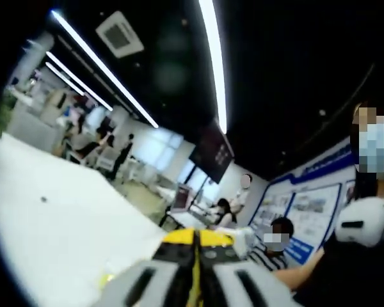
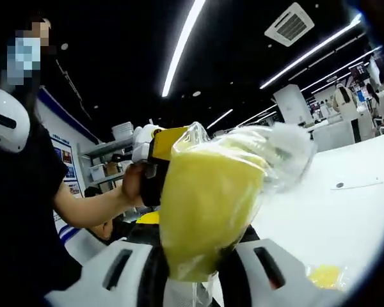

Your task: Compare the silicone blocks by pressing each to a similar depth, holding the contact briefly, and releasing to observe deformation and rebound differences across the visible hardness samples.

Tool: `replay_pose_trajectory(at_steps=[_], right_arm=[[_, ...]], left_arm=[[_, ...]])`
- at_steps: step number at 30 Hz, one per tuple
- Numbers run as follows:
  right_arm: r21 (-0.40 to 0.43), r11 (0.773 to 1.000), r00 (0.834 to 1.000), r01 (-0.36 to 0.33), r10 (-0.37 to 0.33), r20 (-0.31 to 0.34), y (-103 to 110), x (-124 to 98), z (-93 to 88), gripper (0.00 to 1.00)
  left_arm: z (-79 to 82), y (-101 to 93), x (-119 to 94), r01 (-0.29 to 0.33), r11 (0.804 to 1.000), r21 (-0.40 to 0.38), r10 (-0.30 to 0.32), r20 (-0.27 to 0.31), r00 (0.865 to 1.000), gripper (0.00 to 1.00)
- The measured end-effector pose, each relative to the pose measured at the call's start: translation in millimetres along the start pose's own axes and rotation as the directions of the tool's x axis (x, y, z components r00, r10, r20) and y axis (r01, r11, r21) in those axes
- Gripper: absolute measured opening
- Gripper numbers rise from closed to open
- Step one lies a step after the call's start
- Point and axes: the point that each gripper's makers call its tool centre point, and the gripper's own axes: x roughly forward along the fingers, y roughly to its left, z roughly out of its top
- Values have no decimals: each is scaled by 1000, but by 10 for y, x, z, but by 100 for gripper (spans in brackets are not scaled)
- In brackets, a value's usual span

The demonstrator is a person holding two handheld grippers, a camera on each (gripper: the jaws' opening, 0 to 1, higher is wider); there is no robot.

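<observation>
Right gripper view: my right gripper [image 2: 191, 272] has its two white jaws closed on a yellow silicone block [image 2: 208, 204] that is wrapped in a clear plastic bag [image 2: 278, 157]. The block fills the gap between the jaws.

Block's long axis: it runs straight out from the jaws, in line with the gripper, with the loose end of the bag trailing off to the right over the white table [image 2: 345, 211].

Left gripper seen from the right: it sits just behind the block's far end, with my hand [image 2: 133, 184] wrapped around its yellow-and-black body. I cannot tell whether it touches the bag.

Second sample: a smaller yellow piece [image 2: 325, 276] lies on the table beside my right jaw, apart from the held block.

Left gripper view: my left gripper [image 1: 195, 276] has its jaws drawn together with only a thin seam between them and nothing held.

Nearer hand: the right one already has the block, so I judge any press comes from the left, approaching along the block's length.
</observation>
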Motion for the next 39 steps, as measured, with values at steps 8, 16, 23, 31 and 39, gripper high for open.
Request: replay_pose_trajectory(at_steps=[8, 16, 23, 31, 39], right_arm=[[-4, 1000, 998, 30, -30, -50, -4, -47, -33, 11], [-13, 1000, 989, 25, -27, -143, 54, -112, -43, 3], [17, 1000, 989, 4, -2, -150, 99, -126, -28, 2], [57, 998, 987, -20, 29, -156, 134, -132, -27, 2], [61, 998, 986, -19, 29, -163, 137, -156, -34, 2]], left_arm=[[-41, -12, 1, -23, 999, 33, 24, -11, 1000, 0], [-59, -64, -52, -10, 998, 62, 13, -35, 999, 0], [-35, -112, -71, -12, 995, 100, 14, -27, 1000, 0], [-36, -127, -90, -12, 996, 93, 15, -32, 999, 0], [-54, -128, -72, -12, 996, 94, 16, -36, 999, 0]])
